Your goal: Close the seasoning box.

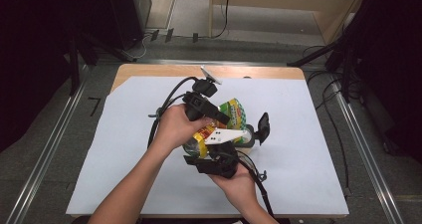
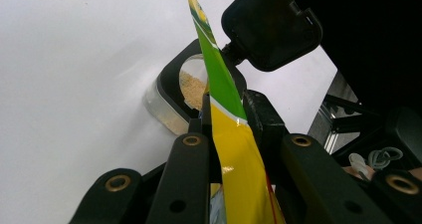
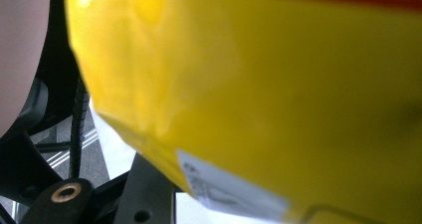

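**Two hand-held grippers holding a snack bag over an open container**

Position of the work: in the high view, a glossy yellow-and-green plastic snack bag (image 1: pixel 233 113) is held above the middle of the white sheet-covered table (image 1: pixel 124 149), between the two grippers. Its green top end points away from the person.

Left gripper (image 1: pixel 211 115): held from above by the person's left hand (image 1: pixel 175 127). In the left gripper view, its two black jaws are closed on the bag, with the flattened green-and-yellow film (image 2: pixel 234 134) pinched edge-on between them and running upward past the jaw tips.

Right gripper (image 1: pixel 219 159): held from below by the person's right hand (image 1: pixel 238 184), with a white three-cornered plate (image 1: pixel 226 136) on top. In the right gripper view, the yellow face of the bag (image 3: pixel 278 84) lies directly against the camera and carries a small white label (image 3: pixel 229 191). The jaw tips are hidden behind the bag, so whether they clamp it cannot be told.

Container: a small clear plastic container with a black rim (image 2: pixel 171 92) rests on the white sheet just beyond the bag. Its black hinged lid (image 2: pixel 271 27) stands open. Tan crumbly contents (image 2: pixel 193 87) are visible inside. In the high view, it sits to the right of the bag (image 1: pixel 251 134).
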Tool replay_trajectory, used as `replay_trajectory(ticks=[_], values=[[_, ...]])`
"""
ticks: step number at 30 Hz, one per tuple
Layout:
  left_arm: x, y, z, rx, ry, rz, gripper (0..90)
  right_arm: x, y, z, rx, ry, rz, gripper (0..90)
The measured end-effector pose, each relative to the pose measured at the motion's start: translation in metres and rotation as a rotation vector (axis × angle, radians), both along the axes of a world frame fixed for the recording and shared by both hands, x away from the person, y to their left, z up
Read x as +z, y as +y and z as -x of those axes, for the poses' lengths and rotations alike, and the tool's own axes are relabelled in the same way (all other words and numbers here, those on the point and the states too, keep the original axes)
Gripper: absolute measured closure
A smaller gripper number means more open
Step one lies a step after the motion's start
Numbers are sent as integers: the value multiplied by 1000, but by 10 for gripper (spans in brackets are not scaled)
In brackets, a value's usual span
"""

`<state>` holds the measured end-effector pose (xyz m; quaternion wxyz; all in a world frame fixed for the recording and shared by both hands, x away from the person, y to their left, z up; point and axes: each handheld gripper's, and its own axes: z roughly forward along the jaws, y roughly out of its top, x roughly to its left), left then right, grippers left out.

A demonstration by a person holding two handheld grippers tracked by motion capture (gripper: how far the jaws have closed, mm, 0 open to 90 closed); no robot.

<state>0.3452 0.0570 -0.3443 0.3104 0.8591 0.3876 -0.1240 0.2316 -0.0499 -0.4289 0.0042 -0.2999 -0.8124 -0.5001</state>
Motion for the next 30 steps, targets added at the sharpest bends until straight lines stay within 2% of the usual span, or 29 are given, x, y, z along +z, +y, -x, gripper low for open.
replay_trajectory(ticks=[16,27,30], values=[[1,-1,1,-6,-8,-7,807,-1,0,1,-5,-5,-1,631],[4,-5,8,-11,-47,-36,821,-4,0,3,-10,-25,-3,633],[5,-5,9,-17,-55,-44,828,-6,0,4,-8,-42,-7,634]])
